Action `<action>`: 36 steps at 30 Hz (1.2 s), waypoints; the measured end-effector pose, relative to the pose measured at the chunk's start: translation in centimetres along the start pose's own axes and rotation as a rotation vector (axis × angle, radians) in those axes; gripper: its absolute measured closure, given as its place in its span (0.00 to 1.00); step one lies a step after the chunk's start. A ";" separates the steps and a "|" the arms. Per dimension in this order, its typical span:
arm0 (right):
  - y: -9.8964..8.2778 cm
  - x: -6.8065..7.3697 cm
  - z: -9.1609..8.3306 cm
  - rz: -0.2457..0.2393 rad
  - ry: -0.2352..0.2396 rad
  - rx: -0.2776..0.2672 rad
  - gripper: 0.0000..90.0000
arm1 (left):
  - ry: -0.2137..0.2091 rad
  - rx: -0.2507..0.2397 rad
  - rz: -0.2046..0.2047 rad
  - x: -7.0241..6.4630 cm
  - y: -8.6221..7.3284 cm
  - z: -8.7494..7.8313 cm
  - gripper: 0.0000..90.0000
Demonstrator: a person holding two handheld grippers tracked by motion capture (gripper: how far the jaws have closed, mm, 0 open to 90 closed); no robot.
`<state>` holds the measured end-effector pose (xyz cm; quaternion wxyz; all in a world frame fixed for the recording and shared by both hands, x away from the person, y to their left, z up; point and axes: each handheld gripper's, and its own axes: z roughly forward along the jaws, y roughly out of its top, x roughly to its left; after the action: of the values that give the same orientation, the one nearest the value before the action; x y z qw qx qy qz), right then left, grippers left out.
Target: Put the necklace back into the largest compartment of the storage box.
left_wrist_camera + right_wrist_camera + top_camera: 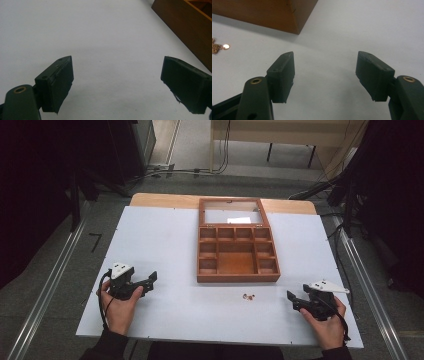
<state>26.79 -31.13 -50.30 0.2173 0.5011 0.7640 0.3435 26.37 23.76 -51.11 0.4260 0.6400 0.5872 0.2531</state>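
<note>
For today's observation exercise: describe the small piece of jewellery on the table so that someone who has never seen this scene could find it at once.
Start at the open wooden box in the middle of the white table. Just in front of its near wall, slightly right of centre, lies a small gold chain bunched in a heap on the bare surface. It is the only loose item on the table, tiny and shiny.

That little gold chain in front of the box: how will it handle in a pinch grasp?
The chain lies bunched in a loose heap, so it is probably floppy and will dangle. It looks thin and flat on the table, so likely light and hard to catch. Its small disc may swing.
</note>
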 end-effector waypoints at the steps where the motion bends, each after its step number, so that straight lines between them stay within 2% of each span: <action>1: 0.0 0.0 0.0 0.000 0.000 0.000 0.33 | 0.000 0.000 0.000 0.0 0.0 0.0 0.13; 15: 0.2 0.6 0.4 0.011 0.041 0.001 0.34 | -0.002 0.003 0.002 -0.1 0.0 0.0 0.13; 36: 0.6 2.0 1.0 -0.012 0.069 0.002 0.34 | -0.004 0.007 0.003 -0.1 0.0 0.0 0.13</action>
<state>26.96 -28.83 -50.50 0.1925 0.4846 0.7744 0.3584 26.38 23.65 -51.15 0.4245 0.6431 0.5861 0.2503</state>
